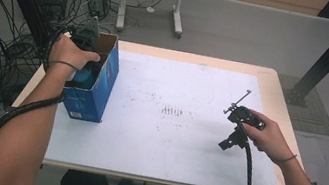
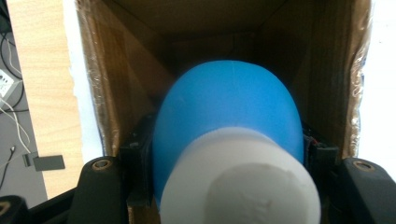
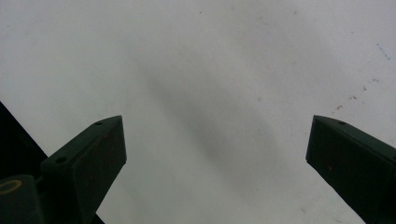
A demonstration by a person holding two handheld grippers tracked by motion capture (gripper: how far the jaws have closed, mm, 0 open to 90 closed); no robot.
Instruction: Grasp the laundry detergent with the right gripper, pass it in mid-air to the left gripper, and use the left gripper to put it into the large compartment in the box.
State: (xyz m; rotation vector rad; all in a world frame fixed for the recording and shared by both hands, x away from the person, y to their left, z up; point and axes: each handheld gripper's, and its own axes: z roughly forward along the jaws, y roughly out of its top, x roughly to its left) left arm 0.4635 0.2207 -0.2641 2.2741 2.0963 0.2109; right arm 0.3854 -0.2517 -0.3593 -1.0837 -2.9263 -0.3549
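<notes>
**Bottle partway into the box**

Nearest my lens is the white cap [image 2: 240, 184] of the blue bottle [image 2: 229, 112], clamped between the left gripper [image 2: 229, 163] jaws, one pad on each side of its body. I'm holding it nose-down inside the mouth of the open cardboard box [image 2: 121, 84], brown walls all around. From the high view, the left gripper [image 1: 87, 39] sits at the top of the blue box [image 1: 93, 96] at the table's [image 1: 274, 90] left edge. I judge the bottle not yet resting on the bottom; lowering and letting go remain. The right gripper [image 3: 215, 154] hangs over the bare white mat [image 3: 210, 56], jaws spread wide, holding nothing.
</notes>
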